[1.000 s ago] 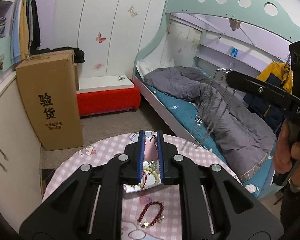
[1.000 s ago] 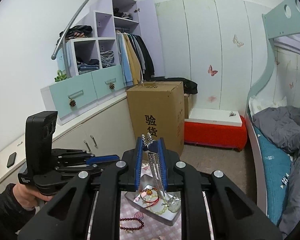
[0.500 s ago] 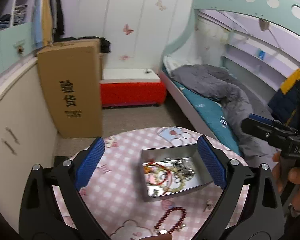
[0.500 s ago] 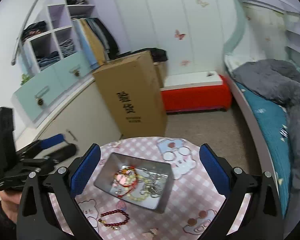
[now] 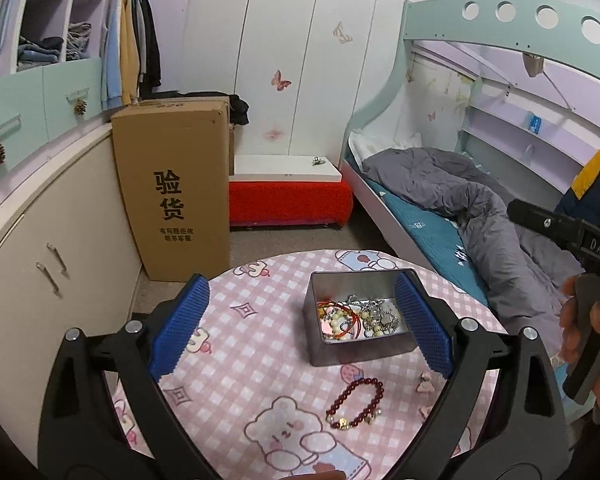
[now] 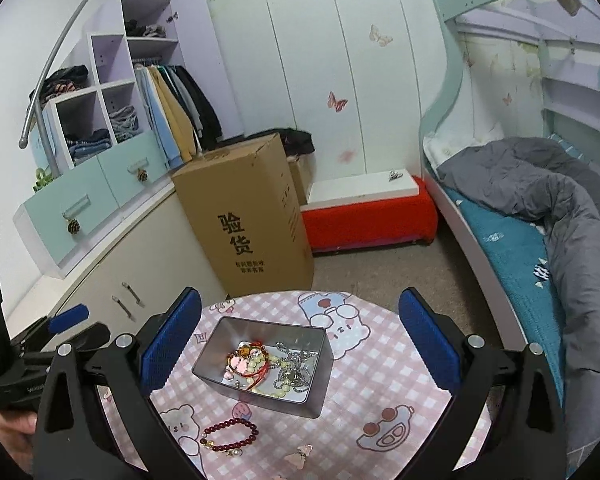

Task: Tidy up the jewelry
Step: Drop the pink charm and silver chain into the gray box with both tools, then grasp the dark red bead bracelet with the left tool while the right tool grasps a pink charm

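Both grippers, left gripper (image 5: 300, 330) and right gripper (image 6: 300, 344), now stand wide apart and hold nothing, where a second ago each pinched jewelry. Nearest, a red bead bracelet (image 5: 355, 403) and a small pink charm (image 5: 424, 382) lie on the table (image 5: 236, 360). Beyond, the chain (image 6: 294, 364) rests in the tin (image 6: 320, 380); loose pieces likely remain.

black two-finger left gripper (image 5: 300, 330), blue ribbed pads (image 5: 180, 326), silver screws, right gripper (image 6: 300, 354) alike, white lettering, maybe "DAS", bare-skinned hand (image 5: 590, 344) at 3 o'clock
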